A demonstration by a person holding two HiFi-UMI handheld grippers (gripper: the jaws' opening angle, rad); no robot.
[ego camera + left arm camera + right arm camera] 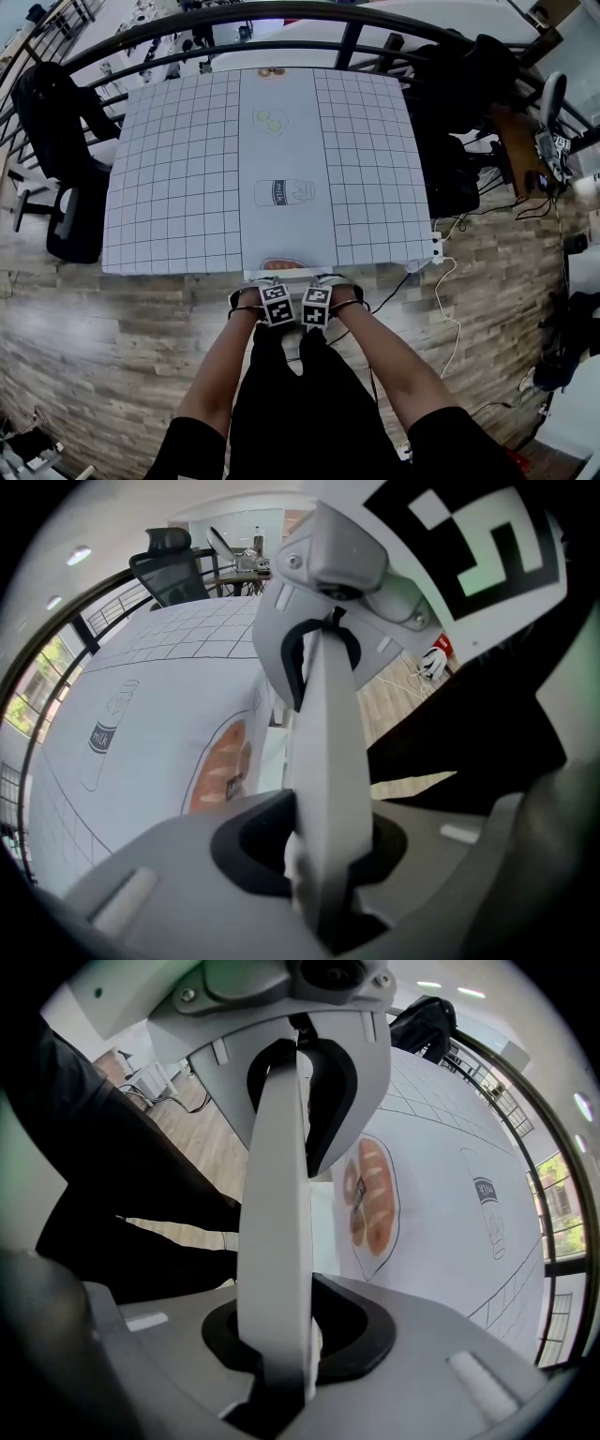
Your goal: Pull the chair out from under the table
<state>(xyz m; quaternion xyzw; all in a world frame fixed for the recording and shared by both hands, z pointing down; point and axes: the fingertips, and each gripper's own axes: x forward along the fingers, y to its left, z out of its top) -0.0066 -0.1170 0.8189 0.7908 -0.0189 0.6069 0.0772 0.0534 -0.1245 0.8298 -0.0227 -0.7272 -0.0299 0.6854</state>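
Wood-plank floor (103, 347) surrounds the grid-printed table (169, 187) in my head view. The left gripper (264, 283) and right gripper (328, 280) sit side by side at its near edge.

Left gripper view: my jaws are clamped on the chair's white back rail (323, 752).

Right gripper view: those jaws grip the same rail beside the tabletop.

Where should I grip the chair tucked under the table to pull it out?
The chair back's thin white top edge, from above, jaws straddling it: only that edge clears the table. The left gripper and right gripper are shut on it side by side.
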